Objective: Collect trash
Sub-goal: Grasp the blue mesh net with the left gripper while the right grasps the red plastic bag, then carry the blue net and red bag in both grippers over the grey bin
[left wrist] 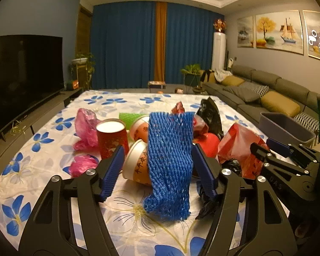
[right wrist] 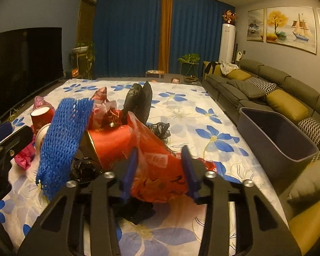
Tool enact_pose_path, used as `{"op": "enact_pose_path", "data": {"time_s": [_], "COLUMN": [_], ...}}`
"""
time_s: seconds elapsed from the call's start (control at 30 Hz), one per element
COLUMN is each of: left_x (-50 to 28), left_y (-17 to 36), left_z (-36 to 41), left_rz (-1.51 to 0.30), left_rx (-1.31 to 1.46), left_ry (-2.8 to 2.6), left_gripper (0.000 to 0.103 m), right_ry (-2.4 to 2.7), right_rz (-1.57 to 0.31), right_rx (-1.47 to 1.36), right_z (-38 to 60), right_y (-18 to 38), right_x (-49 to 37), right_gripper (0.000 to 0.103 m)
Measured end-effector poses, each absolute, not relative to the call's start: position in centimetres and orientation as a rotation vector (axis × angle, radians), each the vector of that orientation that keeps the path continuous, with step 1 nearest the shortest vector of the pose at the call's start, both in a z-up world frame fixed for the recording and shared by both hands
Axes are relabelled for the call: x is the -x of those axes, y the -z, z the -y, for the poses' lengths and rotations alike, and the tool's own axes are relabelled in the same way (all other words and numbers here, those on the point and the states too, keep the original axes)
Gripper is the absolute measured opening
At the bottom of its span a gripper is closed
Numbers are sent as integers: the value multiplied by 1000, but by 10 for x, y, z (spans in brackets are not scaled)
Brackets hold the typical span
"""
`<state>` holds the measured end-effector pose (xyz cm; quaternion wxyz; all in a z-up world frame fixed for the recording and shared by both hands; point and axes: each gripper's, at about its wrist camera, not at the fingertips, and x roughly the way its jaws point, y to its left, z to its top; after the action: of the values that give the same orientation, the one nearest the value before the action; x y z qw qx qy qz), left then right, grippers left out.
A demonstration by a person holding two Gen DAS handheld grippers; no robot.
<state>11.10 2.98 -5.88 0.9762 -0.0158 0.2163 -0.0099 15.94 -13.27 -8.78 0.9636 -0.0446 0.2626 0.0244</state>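
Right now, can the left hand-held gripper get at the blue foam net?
Probably yes. The blue foam net already stands between the open fingers of the left hand-held gripper, nothing in front of it. A tipped paper cup lies close beside it and may get pinched too.

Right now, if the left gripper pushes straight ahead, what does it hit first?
The left gripper would meet the blue foam net standing between its open fingers; the tipped paper cup lies just behind, though depth is unclear.

A dark television [left wrist: 23,74] stood at the left. Blue curtains [left wrist: 125,44] with an orange strip [left wrist: 160,40] covered the far wall. A grey sofa [right wrist: 256,85] with yellow cushions [right wrist: 287,104] lined the right wall beneath framed paintings [right wrist: 291,27].
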Motion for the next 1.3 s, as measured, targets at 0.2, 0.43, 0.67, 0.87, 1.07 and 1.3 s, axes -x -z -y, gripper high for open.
{"op": "enact_pose_path", "data": {"time_s": [0.2,0.43,0.67,0.87,1.07,1.3], "left_x": [-120,-141,-158,-158,-149,-124], "left_y": [66,75,88,88,79,46], "left_z": [-30,-28,-29,-33,-42,-45], "left_rz": [-453,-512,-598,-610,-565,-460], "left_rx": [36,36,62,100,161,175], "left_ry": [27,73,114,127,136,147], "left_gripper": [62,59,37,7,4,4], "right_ry": [-54,-45,-52,-51,-38,-37], "right_rz": [-520,-479,-467,-464,-453,-433], "right_rx": [84,57,64,57,49,40], "right_z": [137,143,142,144,149,155], "right_y": [89,79,75,74,69,63], "right_x": [-158,-144,-135,-132,-129,-122], "right_gripper": [11,10,10,10,10,10]}}
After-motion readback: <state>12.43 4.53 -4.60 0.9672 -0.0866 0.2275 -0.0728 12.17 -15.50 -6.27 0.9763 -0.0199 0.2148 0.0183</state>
